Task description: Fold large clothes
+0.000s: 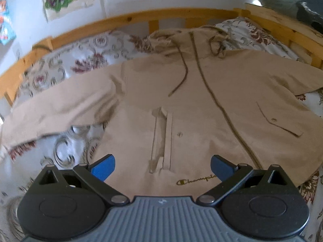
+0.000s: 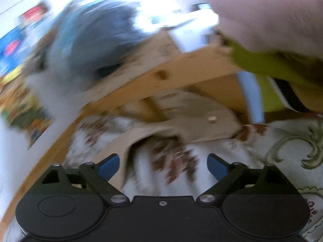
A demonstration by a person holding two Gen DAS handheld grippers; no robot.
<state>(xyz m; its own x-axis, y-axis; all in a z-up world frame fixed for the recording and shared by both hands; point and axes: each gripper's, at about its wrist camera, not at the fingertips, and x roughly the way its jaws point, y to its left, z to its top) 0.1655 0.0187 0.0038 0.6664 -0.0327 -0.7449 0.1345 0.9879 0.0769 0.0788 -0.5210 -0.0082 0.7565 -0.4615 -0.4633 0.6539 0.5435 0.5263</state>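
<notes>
1. The left gripper (image 1: 162, 166) is hovering with jaws spread wide, gripping nothing, above the hem of the beige jacket (image 1: 201, 109).
2. The right gripper (image 2: 163, 166) is also gaping empty, over the floral bedsheet (image 2: 282, 161).
3. The jacket is lying spread flat on the wooden bed (image 1: 141, 16).

"champion" script logo, partly hidden by tool, embroidered near hem of beige jacket (image 1: 201, 104).
</notes>
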